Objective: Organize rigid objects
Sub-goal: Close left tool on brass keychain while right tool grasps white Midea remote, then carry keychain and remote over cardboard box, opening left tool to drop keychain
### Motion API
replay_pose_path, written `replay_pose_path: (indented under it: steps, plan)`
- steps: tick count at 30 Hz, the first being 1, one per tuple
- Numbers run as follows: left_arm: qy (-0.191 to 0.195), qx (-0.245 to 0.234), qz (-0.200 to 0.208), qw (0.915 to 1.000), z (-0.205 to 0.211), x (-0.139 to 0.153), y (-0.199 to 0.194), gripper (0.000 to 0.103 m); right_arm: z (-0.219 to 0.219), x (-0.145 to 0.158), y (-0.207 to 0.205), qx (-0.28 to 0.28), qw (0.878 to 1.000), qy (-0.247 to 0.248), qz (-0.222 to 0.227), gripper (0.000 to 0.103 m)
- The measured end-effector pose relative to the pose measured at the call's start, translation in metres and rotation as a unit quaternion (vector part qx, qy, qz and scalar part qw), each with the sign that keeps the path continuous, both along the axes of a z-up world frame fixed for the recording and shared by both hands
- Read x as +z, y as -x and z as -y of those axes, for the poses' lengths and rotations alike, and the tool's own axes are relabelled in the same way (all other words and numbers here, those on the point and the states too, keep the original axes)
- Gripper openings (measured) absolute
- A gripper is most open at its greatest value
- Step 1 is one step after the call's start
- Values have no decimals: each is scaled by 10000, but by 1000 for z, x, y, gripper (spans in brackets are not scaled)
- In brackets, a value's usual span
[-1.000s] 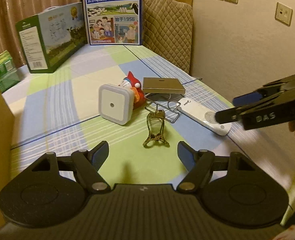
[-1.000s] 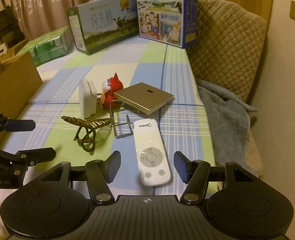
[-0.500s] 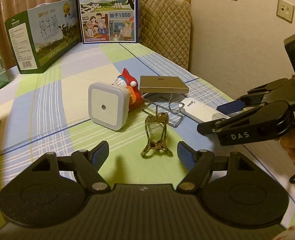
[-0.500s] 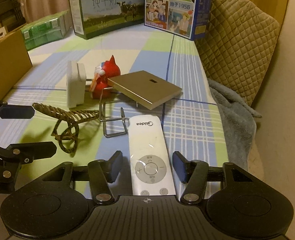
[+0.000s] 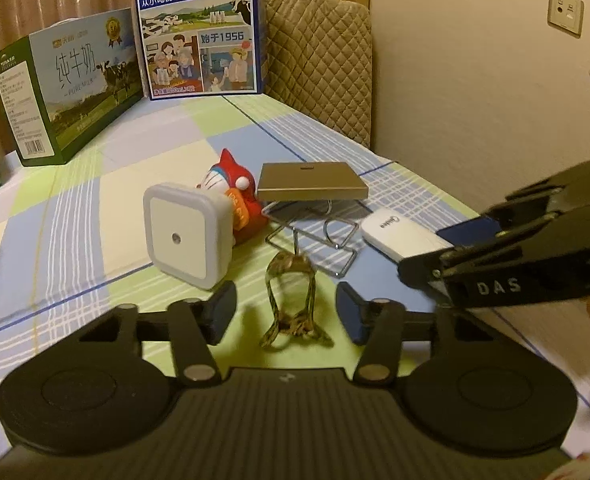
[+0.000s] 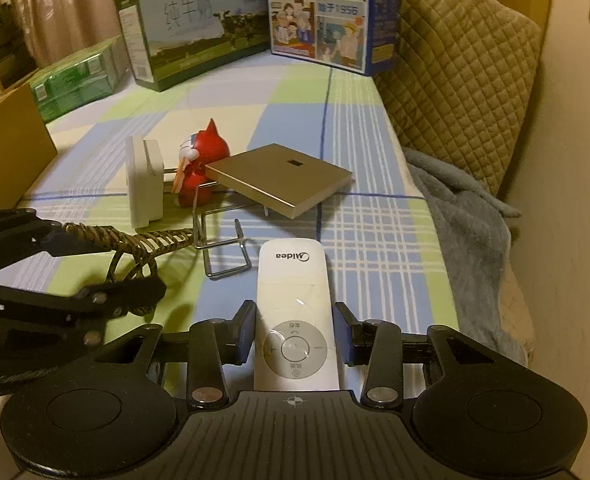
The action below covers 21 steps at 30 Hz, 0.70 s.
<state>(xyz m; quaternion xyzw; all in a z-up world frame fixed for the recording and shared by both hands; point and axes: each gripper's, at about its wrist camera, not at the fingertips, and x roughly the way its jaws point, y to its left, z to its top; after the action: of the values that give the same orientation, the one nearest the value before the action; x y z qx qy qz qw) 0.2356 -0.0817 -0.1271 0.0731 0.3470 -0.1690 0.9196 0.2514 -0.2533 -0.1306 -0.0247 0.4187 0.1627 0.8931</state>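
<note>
A bronze claw clip [image 5: 291, 300] stands on the checked sheet between the fingers of my left gripper [image 5: 286, 312]. Its jaws are closing, and a gap still shows on each side of the clip. In the right wrist view the left gripper [image 6: 103, 264] reaches in from the left around the clip [image 6: 135, 240]. A white remote [image 6: 295, 300] lies lengthwise between the fingers of my right gripper [image 6: 295, 332]. Those jaws are closing too, and both pads sit against the remote's sides. The left wrist view shows the right gripper [image 5: 441, 246] over the near end of the remote [image 5: 399, 232].
Behind the clip stand a white square night light [image 5: 183, 232], a red cat figurine [image 5: 235, 188] and a flat gold box [image 5: 311, 180] on a wire stand [image 5: 315, 240]. Milk cartons [image 5: 199, 28] line the back. A cardboard box [image 6: 7, 148] is left, a grey blanket [image 6: 463, 232] right.
Both grippers came lower and closer to the sheet. The left jaws narrowed around the clip. The right jaws closed in onto the remote's sides.
</note>
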Motion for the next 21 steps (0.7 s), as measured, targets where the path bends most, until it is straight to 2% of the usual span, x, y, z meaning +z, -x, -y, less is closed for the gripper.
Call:
replay_pose_path:
  steps: [7, 15, 21]
  plan:
    - [-52, 51, -63, 10000, 5, 0, -8, 22, 5, 5, 5, -152, 9999, -74, 11, 38]
    - [-103, 216, -283, 9993, -8, 8, 13, 22, 3, 19, 16, -259, 9995, -147, 96, 38]
    - [-95, 384, -258, 9989, -28, 33, 43, 22, -10, 44, 34, -293, 9986, -390, 222, 38]
